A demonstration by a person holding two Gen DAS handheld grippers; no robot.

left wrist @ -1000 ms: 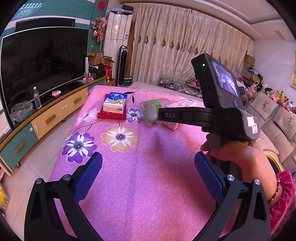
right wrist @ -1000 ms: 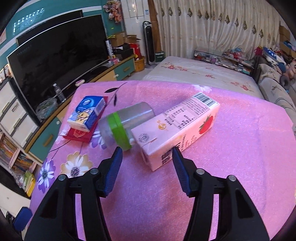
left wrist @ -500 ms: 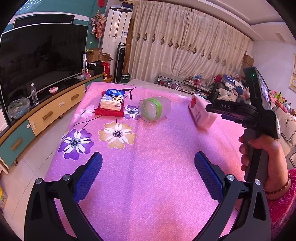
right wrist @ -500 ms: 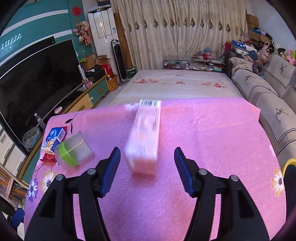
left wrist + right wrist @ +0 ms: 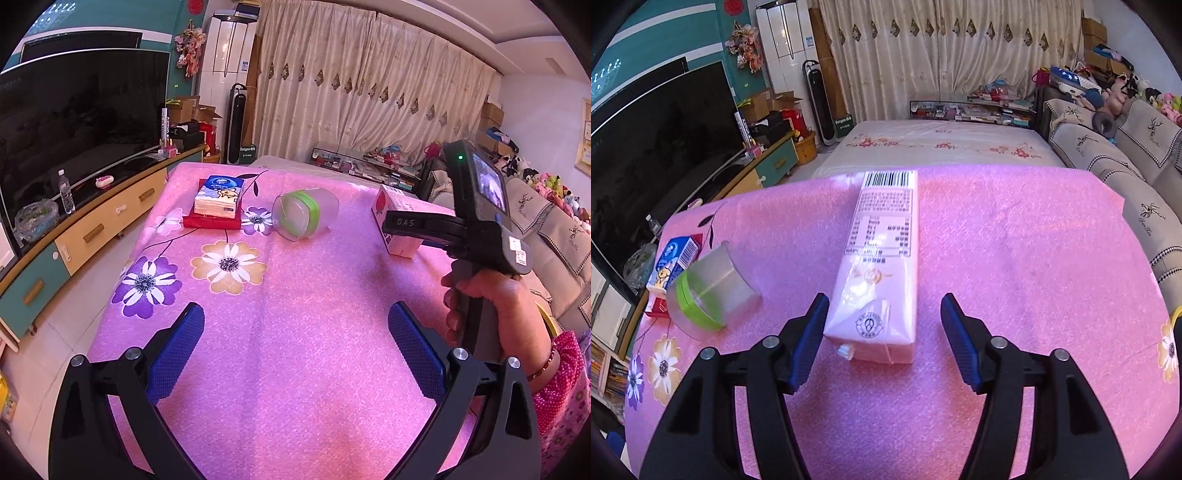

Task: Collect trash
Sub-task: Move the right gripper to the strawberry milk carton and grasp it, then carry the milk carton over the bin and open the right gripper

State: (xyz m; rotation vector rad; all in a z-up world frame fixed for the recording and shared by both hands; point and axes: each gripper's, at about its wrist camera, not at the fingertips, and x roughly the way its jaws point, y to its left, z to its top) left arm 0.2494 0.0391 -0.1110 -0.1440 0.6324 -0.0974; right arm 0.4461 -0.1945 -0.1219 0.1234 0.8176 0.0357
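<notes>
Nearest the left wrist camera, the left gripper (image 5: 295, 339) hangs over bare pink cloth (image 5: 295, 314) with its blue pads spread wide and nothing between them. Just to its right a hand (image 5: 491, 306) in a dotted pink sleeve holds the handle of the right gripper (image 5: 884, 325), whose black body reaches across toward the milk carton (image 5: 882, 266). From the right wrist view, that carton lies flat on the cloth, lengthwise away from the camera, its folded end between the two blue pads. The left pad stands right at the carton's edge, and whether it touches cannot be told; the right pad stands clear with cloth showing in the gap, so the fingers are released and have just been spreading. Left of the carton and apart from it, a clear jar with a green rim (image 5: 709, 295) lies tipped on its side. Beyond the jar a blue tissue pack (image 5: 219, 197) sits on a red tray (image 5: 210, 221) near the cloth's far left corner. Farther off stand a large dark television (image 5: 81, 118) on a low cabinet (image 5: 96, 229) and pale curtains (image 5: 369, 92).
</notes>
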